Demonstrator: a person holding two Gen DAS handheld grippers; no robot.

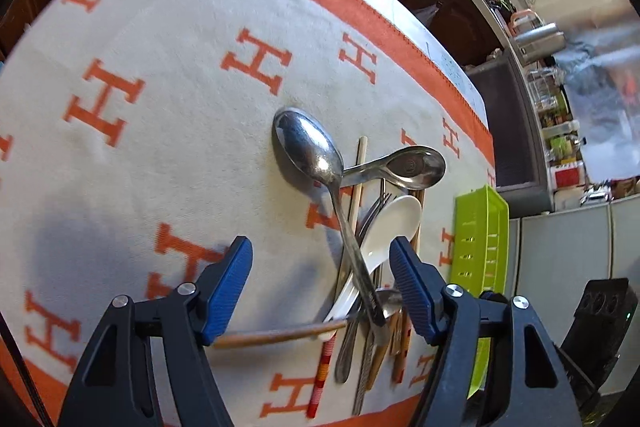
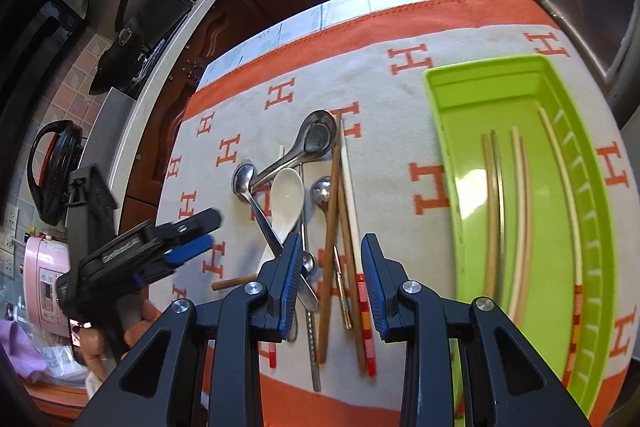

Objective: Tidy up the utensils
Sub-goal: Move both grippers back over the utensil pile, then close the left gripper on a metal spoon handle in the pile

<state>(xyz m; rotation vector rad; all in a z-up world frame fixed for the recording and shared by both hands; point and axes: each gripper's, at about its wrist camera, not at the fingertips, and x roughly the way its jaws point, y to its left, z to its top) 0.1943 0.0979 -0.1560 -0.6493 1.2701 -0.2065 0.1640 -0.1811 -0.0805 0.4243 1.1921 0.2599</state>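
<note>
The pile of spoons and chopsticks (image 2: 316, 227) lies in a heap on the blanket (image 2: 392, 163) that covers the counter, with the handles crossing each other, so each piece must be picked out one by one. I count four spoons: one big metal spoon (image 1: 308, 151), one metal soup spoon (image 2: 316, 137), one white spoon (image 2: 286, 201) and one small metal spoon (image 2: 322, 193). About five chopsticks lie in the heap, but some hide under others, so I cannot be sure. The green tray (image 2: 444, 131) sits at 3 o'clock from the pile, near it, and holds about five chopsticks laid side by side, so I think the sticks go there first. The right hand-held gripper (image 2: 330, 283) hangs over the chopsticks at 6 o'clock with its jaws apart and holds nothing. The left hand-held gripper (image 1: 320, 285) is wide open too, at 9 o'clock from the pile.
</note>
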